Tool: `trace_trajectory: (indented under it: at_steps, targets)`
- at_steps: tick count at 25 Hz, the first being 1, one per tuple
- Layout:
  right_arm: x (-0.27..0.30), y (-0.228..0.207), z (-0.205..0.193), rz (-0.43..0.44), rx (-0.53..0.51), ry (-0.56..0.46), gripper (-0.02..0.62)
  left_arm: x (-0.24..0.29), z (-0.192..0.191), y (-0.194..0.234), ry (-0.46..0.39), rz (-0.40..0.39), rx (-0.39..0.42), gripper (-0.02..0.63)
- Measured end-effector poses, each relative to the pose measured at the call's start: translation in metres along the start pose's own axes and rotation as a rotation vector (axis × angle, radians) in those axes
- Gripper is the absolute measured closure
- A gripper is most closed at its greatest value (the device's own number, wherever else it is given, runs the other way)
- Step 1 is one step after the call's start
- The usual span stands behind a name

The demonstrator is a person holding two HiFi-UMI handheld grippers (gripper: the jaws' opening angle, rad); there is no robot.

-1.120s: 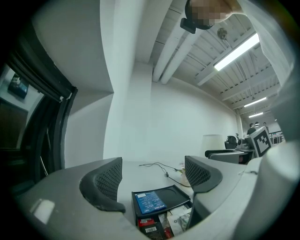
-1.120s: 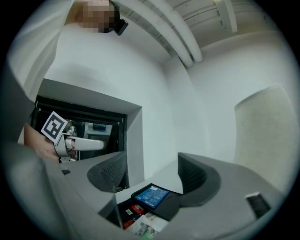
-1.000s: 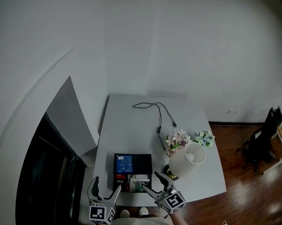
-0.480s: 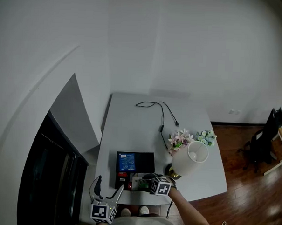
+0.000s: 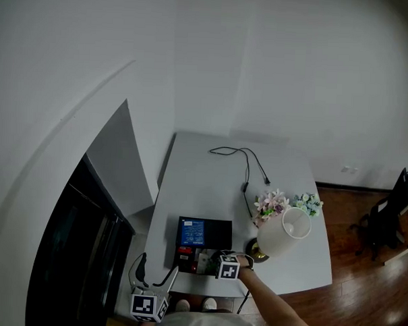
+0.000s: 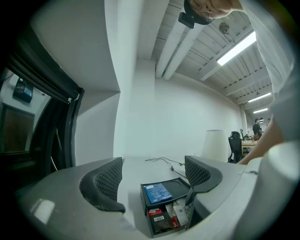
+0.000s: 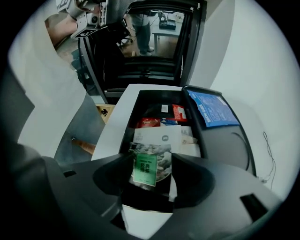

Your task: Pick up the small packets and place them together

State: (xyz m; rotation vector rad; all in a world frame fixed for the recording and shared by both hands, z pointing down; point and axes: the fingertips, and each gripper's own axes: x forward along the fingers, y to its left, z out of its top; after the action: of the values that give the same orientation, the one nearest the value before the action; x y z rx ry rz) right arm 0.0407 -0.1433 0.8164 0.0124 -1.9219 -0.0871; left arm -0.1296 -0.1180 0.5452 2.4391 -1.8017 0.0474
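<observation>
Two grippers (image 6: 154, 177) (image 7: 149, 169), one black box (image 5: 214, 229), one lamp (image 5: 282, 233), one cable (image 5: 247, 169), two flower bunches (image 5: 272, 203) (image 5: 309, 203), one table (image 5: 203, 179).

Head view: dim, grey, flat light. Soft shadow along rim of black box (image 5: 202, 245). Doorway (image 5: 72, 254) left of box nearly black; walls above box bowed by wide lens.

Left gripper view: brighter. Ceiling strip light (image 6: 240, 46) high above-right of box glares (slightly blown out). Corners black, foreground before box soft.

Right gripper view: dim, round black vignette. Box interior shadowed. Green-label packet (image 7: 146, 168) at box's near end fairly sharp, foreground around it smeared.
</observation>
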Motion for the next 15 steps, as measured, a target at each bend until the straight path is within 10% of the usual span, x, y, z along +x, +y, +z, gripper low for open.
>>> trace_trajectory:
  at_steps: [7, 15]
  targets:
    - [-0.016, -0.011, -0.001, -0.046, -0.013, 0.031, 0.583, 0.002, -0.002, 0.001, 0.009, 0.006, 0.002, 0.184]
    - [-0.053, -0.006, 0.013, -0.077, 0.251, -0.167, 0.594, 0.010, -0.001, -0.004, 0.006, -0.006, -0.005, 0.184]
